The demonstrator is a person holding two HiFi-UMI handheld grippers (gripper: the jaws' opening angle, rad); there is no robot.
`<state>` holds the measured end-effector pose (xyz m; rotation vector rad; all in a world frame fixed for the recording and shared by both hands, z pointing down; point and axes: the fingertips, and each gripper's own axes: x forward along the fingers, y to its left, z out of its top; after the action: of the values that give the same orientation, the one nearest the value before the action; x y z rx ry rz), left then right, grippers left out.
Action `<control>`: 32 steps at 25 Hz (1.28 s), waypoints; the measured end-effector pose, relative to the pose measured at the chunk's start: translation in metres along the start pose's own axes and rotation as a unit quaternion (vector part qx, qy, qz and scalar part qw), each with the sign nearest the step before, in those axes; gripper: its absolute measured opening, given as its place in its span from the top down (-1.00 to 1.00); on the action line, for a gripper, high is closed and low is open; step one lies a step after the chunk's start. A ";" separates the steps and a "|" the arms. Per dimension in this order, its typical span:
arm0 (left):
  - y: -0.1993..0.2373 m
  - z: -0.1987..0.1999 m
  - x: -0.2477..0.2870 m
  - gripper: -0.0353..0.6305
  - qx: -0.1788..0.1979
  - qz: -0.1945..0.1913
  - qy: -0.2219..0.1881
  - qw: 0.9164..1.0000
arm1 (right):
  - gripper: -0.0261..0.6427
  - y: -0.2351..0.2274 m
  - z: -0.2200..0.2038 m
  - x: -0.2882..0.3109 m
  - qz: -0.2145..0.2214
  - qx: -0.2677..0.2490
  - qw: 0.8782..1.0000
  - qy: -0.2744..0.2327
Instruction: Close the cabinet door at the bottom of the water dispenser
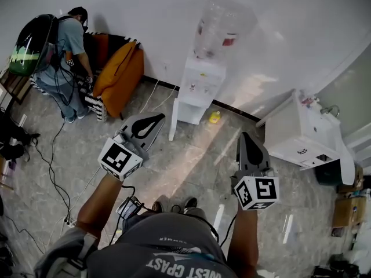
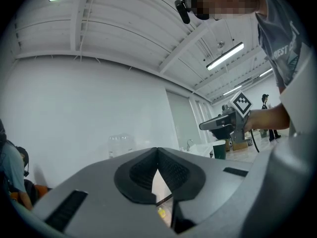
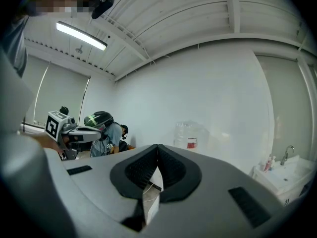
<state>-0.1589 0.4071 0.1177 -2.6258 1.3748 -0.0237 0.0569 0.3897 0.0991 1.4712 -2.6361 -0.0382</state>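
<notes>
The grey tiled floor [image 1: 191, 167] and the white wall [image 1: 145, 16] take up most of the head view. The white sink unit [image 1: 298, 129] sits off to your right. The water dispenser [image 1: 200, 86] stands against the wall straight ahead of you, with its clear bottle [image 1: 219, 28] on top. To your left, a person wearing a backpack [image 1: 58, 57] is bent over next to an orange bag [image 1: 120, 71].

Your left gripper [image 2: 157, 151] is fully closed, pads pressed together at the tip, with nothing between them. Your right gripper [image 3: 157, 148] is the same, jaws meeting at the tip and empty. Both point level toward the dispenser, and neither touches anything.

The cabinet door [image 1: 172, 122] at the bottom of the dispenser hangs open, swung out toward you from the cabinet's left side. In the head view, your left gripper's tip sits just left of it. In the left gripper view you only catch the door through the gap under the pads, well out in front, so there's no contact. A small yellow thing [image 1: 215, 117] lies on the floor in front of the open cabinet.
</notes>
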 end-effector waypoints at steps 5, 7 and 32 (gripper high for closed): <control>0.004 -0.009 0.021 0.85 -0.003 0.003 0.007 1.000 | 0.84 -0.023 -0.004 0.019 0.003 0.005 1.000 -0.002; 0.009 -0.015 0.029 0.85 -0.001 0.013 0.017 1.000 | 0.84 -0.032 -0.009 0.033 0.012 0.011 1.000 -0.003; 0.033 -0.037 0.146 0.85 0.032 0.153 0.115 0.981 | 0.84 -0.160 -0.042 0.187 0.167 0.050 0.985 -0.008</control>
<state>-0.1059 0.2637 0.1386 -2.3905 1.8085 -0.3345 0.1000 0.1484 0.1455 1.0354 -2.8980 0.1166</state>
